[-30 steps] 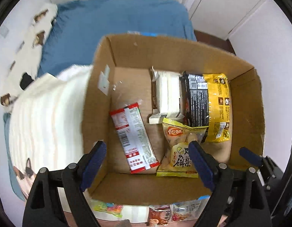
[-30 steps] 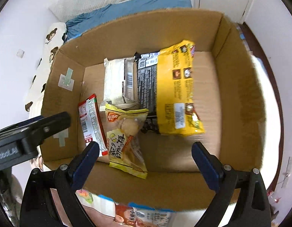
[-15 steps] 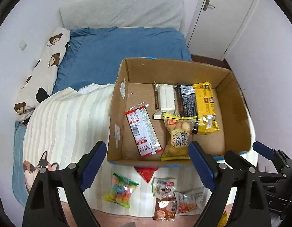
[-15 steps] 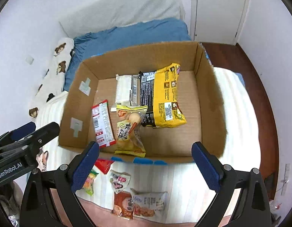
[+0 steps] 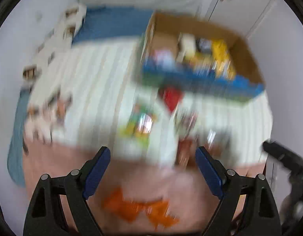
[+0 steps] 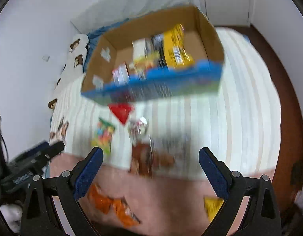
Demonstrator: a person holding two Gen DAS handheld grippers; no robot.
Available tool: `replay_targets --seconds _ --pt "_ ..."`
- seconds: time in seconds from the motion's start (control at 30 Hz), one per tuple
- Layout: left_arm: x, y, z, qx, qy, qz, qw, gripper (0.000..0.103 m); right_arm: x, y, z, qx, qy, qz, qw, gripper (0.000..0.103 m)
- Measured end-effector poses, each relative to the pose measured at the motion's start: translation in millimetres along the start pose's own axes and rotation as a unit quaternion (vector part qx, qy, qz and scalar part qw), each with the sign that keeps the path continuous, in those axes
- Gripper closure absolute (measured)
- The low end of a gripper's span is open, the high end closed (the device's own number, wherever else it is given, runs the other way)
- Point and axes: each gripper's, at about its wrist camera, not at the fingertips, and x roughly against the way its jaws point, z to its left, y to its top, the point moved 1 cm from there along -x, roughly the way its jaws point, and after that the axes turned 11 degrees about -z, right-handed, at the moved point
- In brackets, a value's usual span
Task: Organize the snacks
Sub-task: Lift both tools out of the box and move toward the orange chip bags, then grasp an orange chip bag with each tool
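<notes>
Snack packets [image 6: 104, 135] scattered on striped bedspread [image 6: 239, 118], near cardboard box [image 6: 208, 29] with snacks inside. White walls, door. Left gripper [image 5: 152, 157] and right gripper [image 6: 150, 157]: jaws apart, empty. Frames motion-blurred.

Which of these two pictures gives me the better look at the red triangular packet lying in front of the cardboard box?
The right wrist view: the red packet keeps a clear triangular outline on the striped blanket, just below the box. The left wrist view shows it only as a smeared red patch, heavily motion-blurred.
</notes>
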Motion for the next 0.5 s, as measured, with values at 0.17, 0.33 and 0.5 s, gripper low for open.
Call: replay_targets --seconds 0.17,0.33,0.5 --pt "-39 -78 37 0.054 0.009 0.106 0.9929 0.015 -21 -66 0 -0.001 0.017 0.063 0.998 0.003" --pt "-58 -129 70 0.122 0.021 0.154 0.9803 0.015 -68 -130 36 0.042 0.052 0.142 0.988 0.011" --pt "-65 -156 90 0.161 0.034 0.170 0.9716 0.015 -114 -174 75 0.094 0.066 0.206 0.972 0.019"
